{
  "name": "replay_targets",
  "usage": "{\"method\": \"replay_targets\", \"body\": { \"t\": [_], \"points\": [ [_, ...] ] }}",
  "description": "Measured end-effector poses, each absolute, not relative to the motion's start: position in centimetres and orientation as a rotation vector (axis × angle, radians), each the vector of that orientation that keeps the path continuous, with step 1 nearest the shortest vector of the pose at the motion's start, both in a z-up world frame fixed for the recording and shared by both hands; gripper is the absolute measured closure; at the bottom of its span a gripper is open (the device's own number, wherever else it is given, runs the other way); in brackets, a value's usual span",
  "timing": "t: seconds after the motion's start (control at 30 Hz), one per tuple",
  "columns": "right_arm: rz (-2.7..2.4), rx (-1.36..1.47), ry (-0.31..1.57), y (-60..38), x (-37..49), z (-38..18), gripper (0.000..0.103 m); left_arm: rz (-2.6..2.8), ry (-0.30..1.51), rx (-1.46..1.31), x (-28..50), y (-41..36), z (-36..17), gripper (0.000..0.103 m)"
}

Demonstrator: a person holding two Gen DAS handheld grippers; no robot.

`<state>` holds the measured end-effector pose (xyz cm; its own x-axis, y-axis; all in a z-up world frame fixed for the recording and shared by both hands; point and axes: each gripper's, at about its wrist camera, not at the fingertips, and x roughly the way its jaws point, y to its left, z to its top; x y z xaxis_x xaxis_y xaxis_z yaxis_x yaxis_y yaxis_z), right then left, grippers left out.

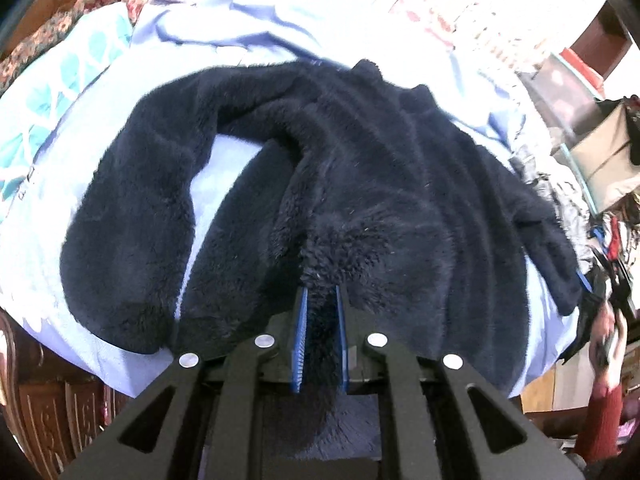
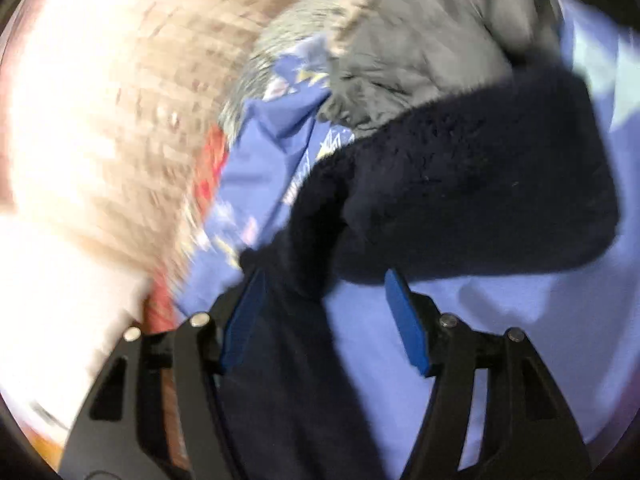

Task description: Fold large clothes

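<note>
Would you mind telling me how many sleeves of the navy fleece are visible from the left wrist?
2: one sleeve lies spread at left; the other sleeve runs along the right edge, its cuff partly hidden.

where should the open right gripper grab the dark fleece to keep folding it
Take the thick rolled edge of the navy fleece just ahead of the right gripper, coming in low from the near side over the blue sheet. That edge bulges up off the sheet, so the open jaws can straddle it. The left gripper already pinches a bunched fold at the hem.
</note>
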<state>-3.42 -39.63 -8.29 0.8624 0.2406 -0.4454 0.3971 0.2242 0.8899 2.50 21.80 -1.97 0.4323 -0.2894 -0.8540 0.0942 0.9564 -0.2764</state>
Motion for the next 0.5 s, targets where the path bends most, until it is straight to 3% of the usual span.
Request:
{"method": "replay_targets", "body": {
  "t": [0.1, 0.23, 0.33, 0.37, 0.4, 0.5],
  "points": [
    [-0.183, 1.588, 0.564, -42.2, -1.2, -10.5, 0.042, -0.258, 1.039, -0.218, 1.7, 22.3, 0.1, 0.068],
    [-0.419, 1.789, 0.613, -44.5, 0.9, -14.2, 0.024, -0.201, 0.978, -0.253, 1.4, 24.3, 2.1, 0.068],
    [-0.525, 1.901, 0.571, -45.5, 1.3, -17.9, 0.022, -0.166, 0.985, -0.269, 1.8, 25.2, 2.1, 0.068],
    [-0.542, 1.934, 0.530, -45.2, 0.9, -18.6, 0.026, -0.157, 1.000, -0.272, 2.0, 25.2, 1.8, 0.068],
    [-0.559, 1.937, 0.508, -44.6, 0.3, -18.4, 0.040, -0.156, 1.009, -0.271, 2.1, 25.1, 1.6, 0.068],
    [-0.418, 1.774, 0.508, -42.3, -0.5, -15.1, 0.066, -0.172, 1.032, -0.228, 2.5, 24.1, 0.9, 0.068]
  ]
}}
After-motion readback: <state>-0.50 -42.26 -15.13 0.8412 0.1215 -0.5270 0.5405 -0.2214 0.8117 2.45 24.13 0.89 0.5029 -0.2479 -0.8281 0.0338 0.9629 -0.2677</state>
